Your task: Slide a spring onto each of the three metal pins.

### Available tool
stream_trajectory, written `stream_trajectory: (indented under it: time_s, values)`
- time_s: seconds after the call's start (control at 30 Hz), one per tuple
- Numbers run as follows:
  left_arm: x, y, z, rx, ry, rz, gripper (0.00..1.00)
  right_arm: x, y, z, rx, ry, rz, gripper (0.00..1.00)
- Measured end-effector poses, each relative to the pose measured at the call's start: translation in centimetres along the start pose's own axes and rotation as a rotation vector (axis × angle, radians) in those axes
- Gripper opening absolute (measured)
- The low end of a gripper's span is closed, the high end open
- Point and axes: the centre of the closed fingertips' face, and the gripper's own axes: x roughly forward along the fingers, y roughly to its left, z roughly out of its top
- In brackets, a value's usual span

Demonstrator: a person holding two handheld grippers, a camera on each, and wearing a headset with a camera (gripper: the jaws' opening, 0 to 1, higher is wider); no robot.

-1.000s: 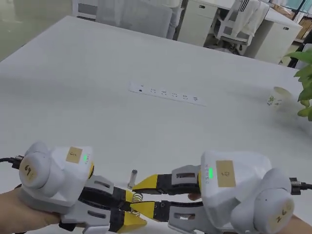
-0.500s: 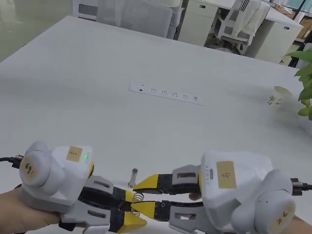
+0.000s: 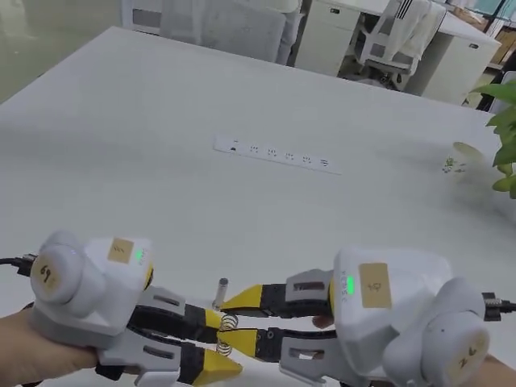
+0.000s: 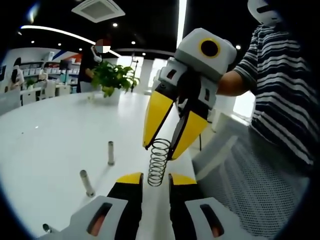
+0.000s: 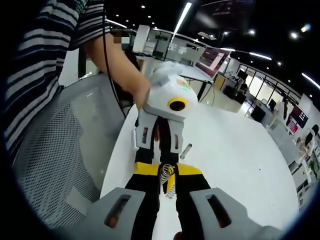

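A small coil spring (image 3: 229, 323) hangs just above the white table (image 3: 242, 97) at its near edge. My left gripper (image 3: 215, 339) and my right gripper (image 3: 230, 326) meet tip to tip on it. In the left gripper view the spring (image 4: 159, 161) stands with its lower end between my left gripper's (image 4: 156, 179) yellow tips and its upper end pinched by the right gripper (image 4: 161, 146). The right gripper (image 5: 168, 170) also has the spring (image 5: 168, 181) between its tips. One upright metal pin (image 3: 219, 293) stands just behind the tips. Two pins (image 4: 110, 152) (image 4: 86, 183) stand to the left, a third (image 4: 46, 228) at the rim.
A white power strip (image 3: 276, 155) lies mid-table. A paper cup (image 3: 456, 159) and a green plant (image 3: 504, 133) are at the far right. Office chairs and cabinets (image 3: 339, 32) stand beyond the table. The person's striped sleeve (image 4: 280, 85) and a mesh chair (image 5: 60, 155) are close behind the grippers.
The left gripper has drawn back slightly to the left and its jaws reach out a little longer. The spring stays between both pairs of tips beside the pin.
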Motion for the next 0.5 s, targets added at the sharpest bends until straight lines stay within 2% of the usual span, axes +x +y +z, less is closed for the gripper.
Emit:
stream_trajectory:
  time_s: [0.3,0.5]
  values:
    - [-0.63,0.35,-0.02,-0.013,-0.003,0.024,0.25,-0.08,-0.28,0.04,0.005,-0.003,-0.013,0.08]
    - [-0.78,0.12,-0.37,-0.020,0.009,0.025,0.32,-0.09,-0.49,-0.09,0.004,0.001,-0.023,0.08]
